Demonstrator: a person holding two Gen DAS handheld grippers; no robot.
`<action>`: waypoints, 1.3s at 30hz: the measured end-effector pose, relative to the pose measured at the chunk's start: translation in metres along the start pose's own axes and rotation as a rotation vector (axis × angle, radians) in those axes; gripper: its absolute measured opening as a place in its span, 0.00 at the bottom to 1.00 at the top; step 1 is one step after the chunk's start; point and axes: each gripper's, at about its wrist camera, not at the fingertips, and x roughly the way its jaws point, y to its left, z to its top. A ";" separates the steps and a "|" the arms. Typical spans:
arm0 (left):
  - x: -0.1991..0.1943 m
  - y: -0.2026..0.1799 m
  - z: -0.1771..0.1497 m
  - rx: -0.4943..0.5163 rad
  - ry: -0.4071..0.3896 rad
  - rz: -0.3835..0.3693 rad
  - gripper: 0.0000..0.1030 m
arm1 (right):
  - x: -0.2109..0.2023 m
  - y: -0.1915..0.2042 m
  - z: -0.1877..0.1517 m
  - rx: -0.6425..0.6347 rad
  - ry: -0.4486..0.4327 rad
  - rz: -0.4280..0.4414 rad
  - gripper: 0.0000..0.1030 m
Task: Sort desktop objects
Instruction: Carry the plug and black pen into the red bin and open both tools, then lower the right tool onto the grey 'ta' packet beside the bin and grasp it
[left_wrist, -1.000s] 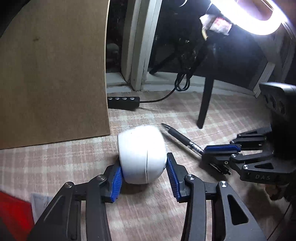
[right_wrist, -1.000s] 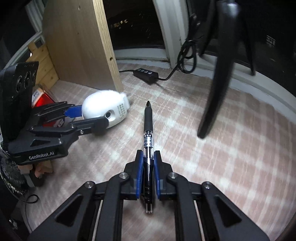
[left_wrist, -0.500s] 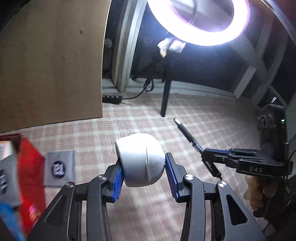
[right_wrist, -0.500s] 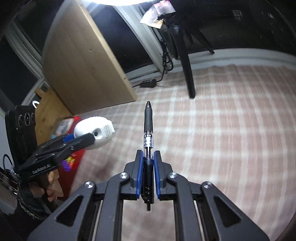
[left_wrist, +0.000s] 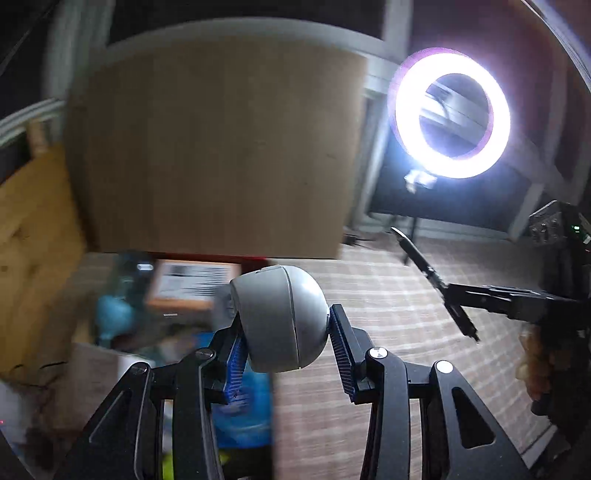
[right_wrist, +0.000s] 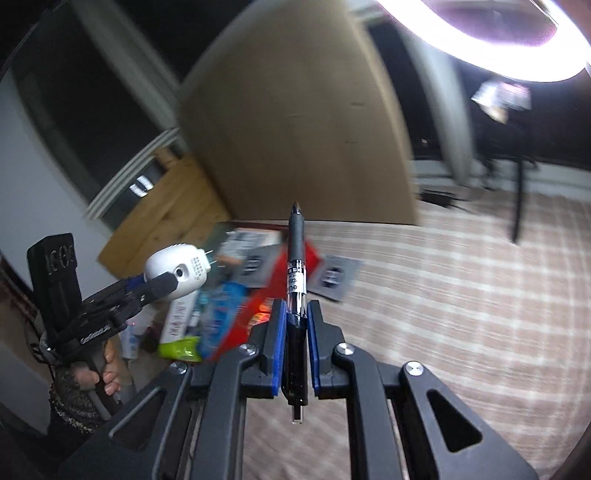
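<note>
Between the blue pads of the left hand-held gripper sits a white rounded device, clamped on both sides and held clear above the counter. From the right wrist view the same device shows a small round hole and a patch of fine print on its face, with two thin metal prongs at its far end. The right hand-held gripper is closed tight on a black pen, gripped around its lower barrel so that the tip points forward and up and the clear rear end juts out behind the pads. Seen from the left wrist, the pen slants up and to the left, well apart from the white device.

Below both lies the counter's pale checked cloth. At its left edge is a blurred heap of packets in red, blue and green, with grey cards just beside them. A large brown board stands upright behind the heap. A lit ring lamp glows to the right of the board. A hand in a knitted cuff grips the left tool's handle.
</note>
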 end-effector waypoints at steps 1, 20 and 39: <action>-0.005 0.008 0.001 -0.003 -0.012 0.024 0.38 | 0.007 0.009 0.001 -0.012 0.005 0.010 0.11; 0.005 0.092 0.010 -0.086 0.000 0.243 0.40 | 0.103 0.105 0.035 -0.155 0.059 0.041 0.48; -0.007 0.032 -0.013 -0.062 0.033 0.064 0.40 | 0.149 -0.029 0.023 -0.377 0.310 -0.177 0.50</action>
